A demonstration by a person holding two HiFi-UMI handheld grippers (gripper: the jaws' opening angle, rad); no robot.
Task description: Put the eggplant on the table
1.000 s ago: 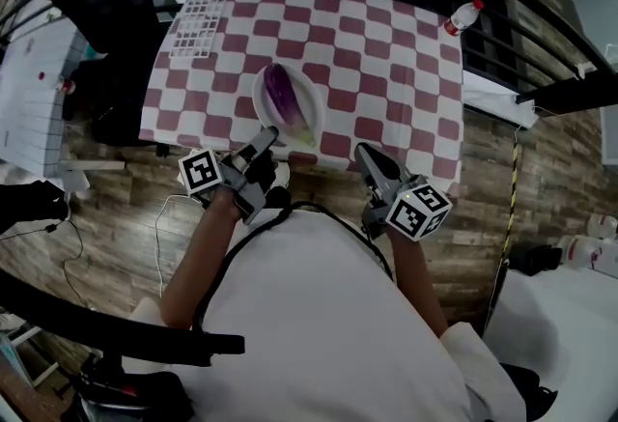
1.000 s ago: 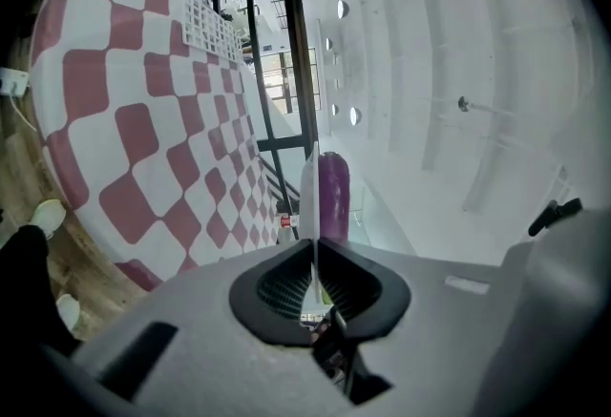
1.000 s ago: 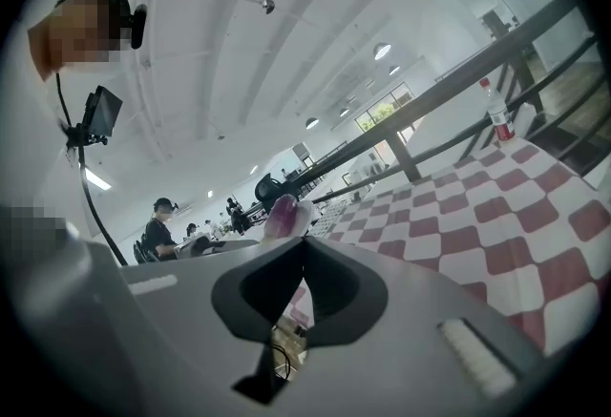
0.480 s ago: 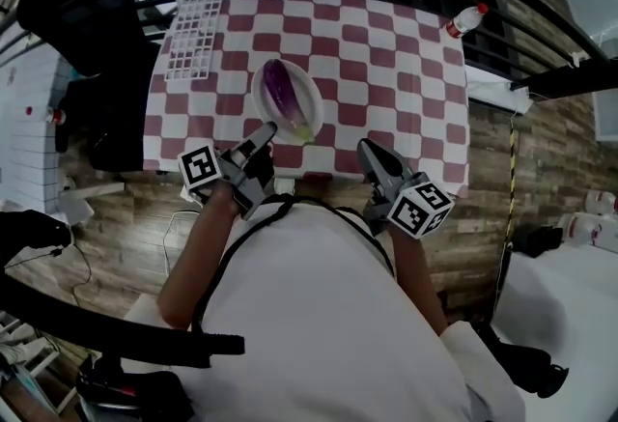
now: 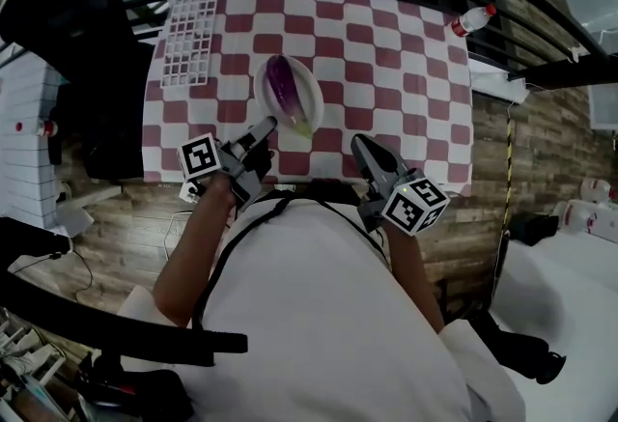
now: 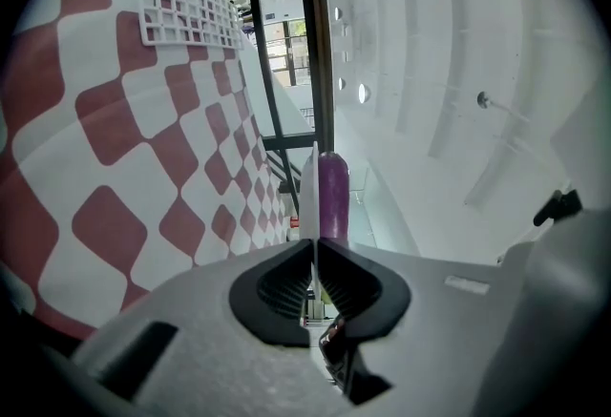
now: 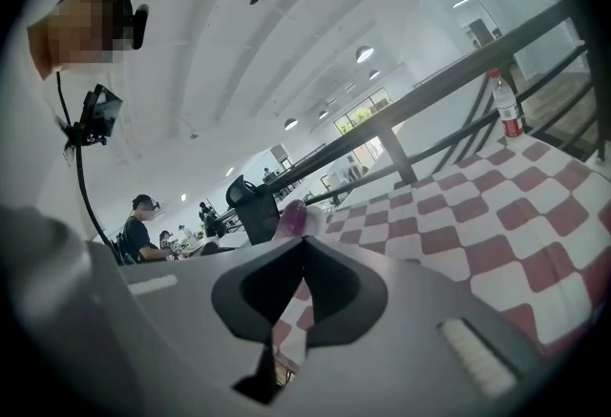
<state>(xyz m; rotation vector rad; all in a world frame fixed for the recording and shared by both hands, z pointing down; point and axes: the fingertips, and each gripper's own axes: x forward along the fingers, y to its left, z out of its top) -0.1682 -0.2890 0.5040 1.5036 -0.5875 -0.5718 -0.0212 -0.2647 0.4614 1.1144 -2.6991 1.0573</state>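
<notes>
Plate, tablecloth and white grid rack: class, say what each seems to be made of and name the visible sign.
Plate: likely glazed ceramic or melamine, as it is smooth and white with a thin rim.
Tablecloth: probably cloth or vinyl, with flat printed red-and-white checks and a slightly wavy near edge.
Grid rack: looks like moulded white plastic, possibly coated wire, since the bars are thick and even.

Eggplant (image 5: 282, 85) on plate (image 5: 312, 97), L claw (image 5: 266, 127) nr rim

Table (image 5: 386, 72) under a red-and-white checked cloth (image 5: 415, 121) — white plate (image 5: 312, 107) just off centre toward 9 o'clock, white wire rack (image 5: 188, 34) at 10, bottle (image 5: 473, 19) at 2.
</notes>
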